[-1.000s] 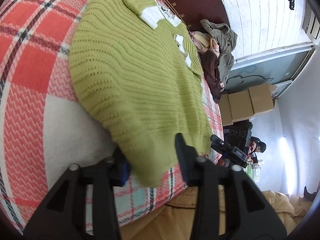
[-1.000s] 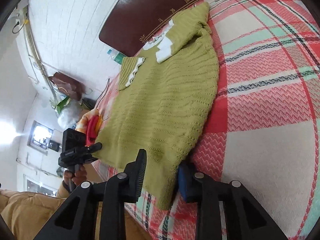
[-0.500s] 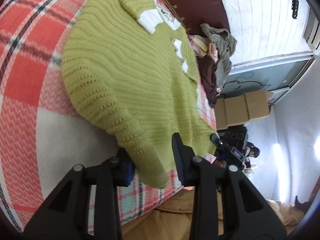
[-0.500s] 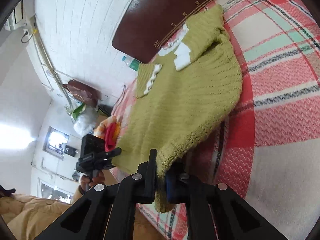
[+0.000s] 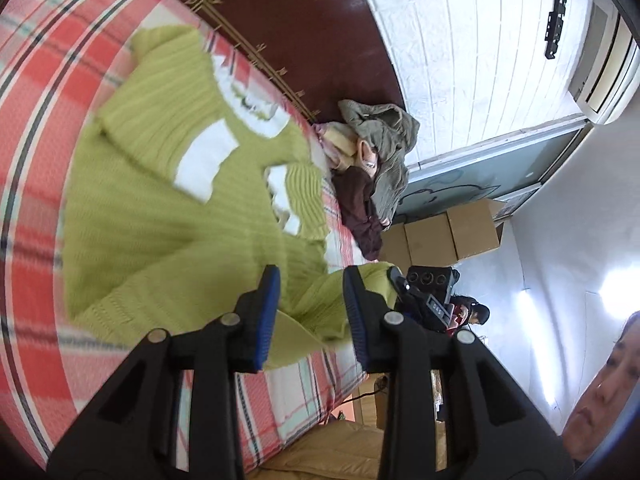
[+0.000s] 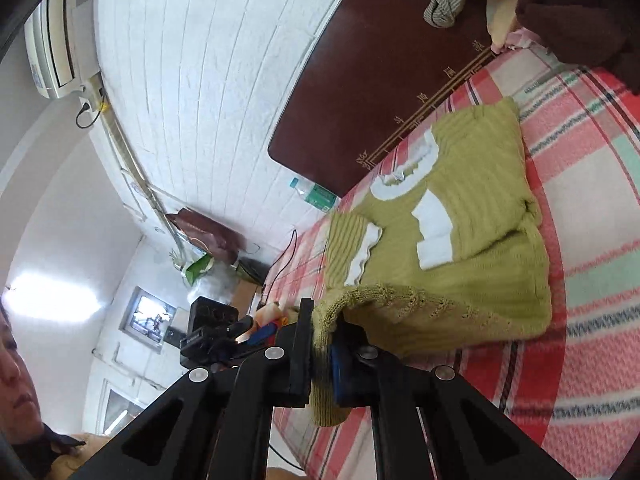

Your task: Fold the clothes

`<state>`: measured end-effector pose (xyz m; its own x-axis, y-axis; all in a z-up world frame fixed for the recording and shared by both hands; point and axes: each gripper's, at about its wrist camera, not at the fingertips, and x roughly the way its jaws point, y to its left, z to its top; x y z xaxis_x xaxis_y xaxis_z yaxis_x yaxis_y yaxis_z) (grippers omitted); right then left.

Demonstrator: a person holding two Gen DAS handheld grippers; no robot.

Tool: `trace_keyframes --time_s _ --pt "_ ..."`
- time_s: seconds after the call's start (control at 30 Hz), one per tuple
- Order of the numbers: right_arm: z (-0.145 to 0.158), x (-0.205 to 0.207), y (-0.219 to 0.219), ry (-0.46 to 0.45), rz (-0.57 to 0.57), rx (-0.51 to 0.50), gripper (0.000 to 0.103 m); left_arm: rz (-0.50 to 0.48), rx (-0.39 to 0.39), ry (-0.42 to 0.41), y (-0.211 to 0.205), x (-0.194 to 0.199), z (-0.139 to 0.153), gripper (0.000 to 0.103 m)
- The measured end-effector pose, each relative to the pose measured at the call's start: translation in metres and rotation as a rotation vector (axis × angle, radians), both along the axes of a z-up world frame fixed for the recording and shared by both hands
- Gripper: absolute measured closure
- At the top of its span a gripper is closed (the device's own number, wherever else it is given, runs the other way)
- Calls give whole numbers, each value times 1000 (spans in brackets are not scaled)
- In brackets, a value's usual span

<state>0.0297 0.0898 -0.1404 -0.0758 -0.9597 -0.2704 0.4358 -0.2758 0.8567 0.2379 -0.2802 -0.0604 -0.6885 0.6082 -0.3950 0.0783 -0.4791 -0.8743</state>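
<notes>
Right wrist view shows the green knit sweater [image 6: 460, 248] spread on the plaid bedspread [image 6: 592, 320], its collar toward the dark headboard [image 6: 360, 92] at twelve o'clock and both white-cuffed sleeves already turned in over the chest. That much of the fold looks done. The right gripper [image 6: 322, 350] is clamped tight on one hem corner, which is lifted off the bed and curls over toward the chest, so I judge the bottom-to-top fold is in hand and not yet laid down.

From the left wrist view, the left gripper [image 5: 310, 304] has the other hem corner between its blue pads; the jaws have just been closing, yet a gap shows between the fingers and the knit, so whether they truly pinch it I cannot tell. The sweater [image 5: 168, 208] rises toward those fingers from ten o'clock.

Left to do, by my reckoning: carry the hem to the collar, flatten, then the heap of other clothes [image 5: 376, 152] by the headboard at one o'clock.
</notes>
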Motion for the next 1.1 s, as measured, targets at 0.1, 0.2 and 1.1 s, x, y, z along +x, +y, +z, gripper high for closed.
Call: trace_keyframes --time_s 0.1,0.2,1.1 --pt "5 -17 -9 2 0 -3 97 -14 -42 -10 -4 -14 0 67" --pt "5 -22 -15 11 8 16 97 -27 -223 -36 -3 -16 -2 32" --pt "-3 -34 -23 -6 15 60 96 -282 -743 -7 43 -26 -13 97"
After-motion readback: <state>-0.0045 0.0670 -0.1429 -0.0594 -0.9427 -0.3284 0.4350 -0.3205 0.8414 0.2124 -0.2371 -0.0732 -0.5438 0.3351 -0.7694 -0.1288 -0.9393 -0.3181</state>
